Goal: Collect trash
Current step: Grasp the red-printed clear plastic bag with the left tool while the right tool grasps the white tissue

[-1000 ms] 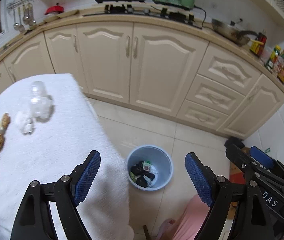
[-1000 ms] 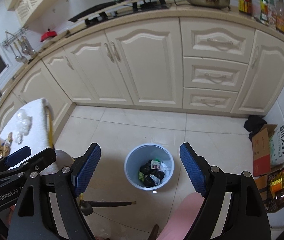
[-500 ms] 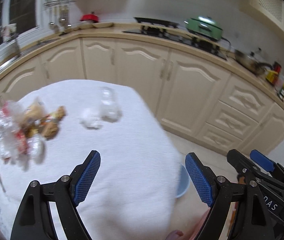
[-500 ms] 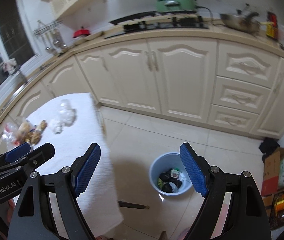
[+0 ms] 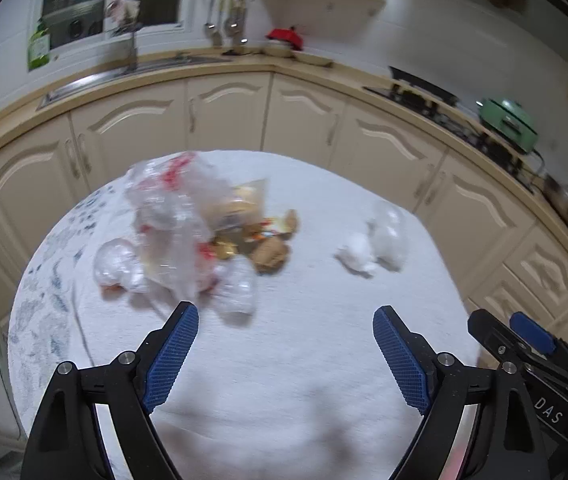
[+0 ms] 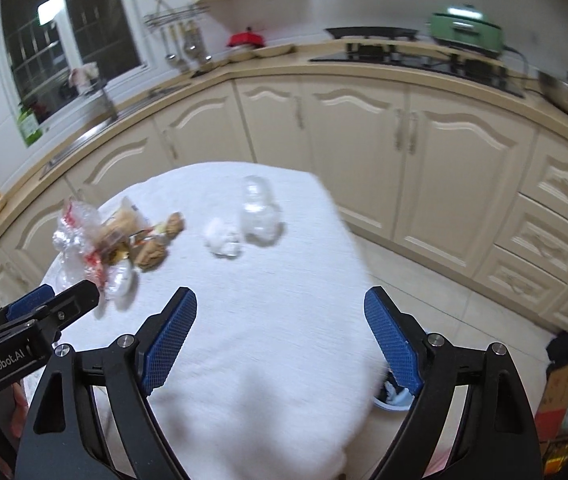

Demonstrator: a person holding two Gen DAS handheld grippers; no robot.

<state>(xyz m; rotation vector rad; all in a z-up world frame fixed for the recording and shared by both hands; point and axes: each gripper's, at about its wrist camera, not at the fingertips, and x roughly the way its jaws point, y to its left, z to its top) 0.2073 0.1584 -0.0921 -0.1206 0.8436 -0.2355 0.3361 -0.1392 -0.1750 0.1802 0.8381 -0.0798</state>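
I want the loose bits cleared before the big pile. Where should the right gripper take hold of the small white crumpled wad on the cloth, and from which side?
Probably from above, closing across the middle of the white crumpled wad. It lies low on the white cloth, with a clear plastic wrapper close on its right, so a side approach may snag that. The right gripper is open and empty.

White cloth table cover (image 5: 284,360) matt, rough; clear plastic wrappers (image 5: 171,216) glossy, crinkled.

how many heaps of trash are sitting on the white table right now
2: a big heap of clear plastic and brown wrappers toward the left, and a small clump of white tissue and clear plastic toward the right. Blur may hide more.
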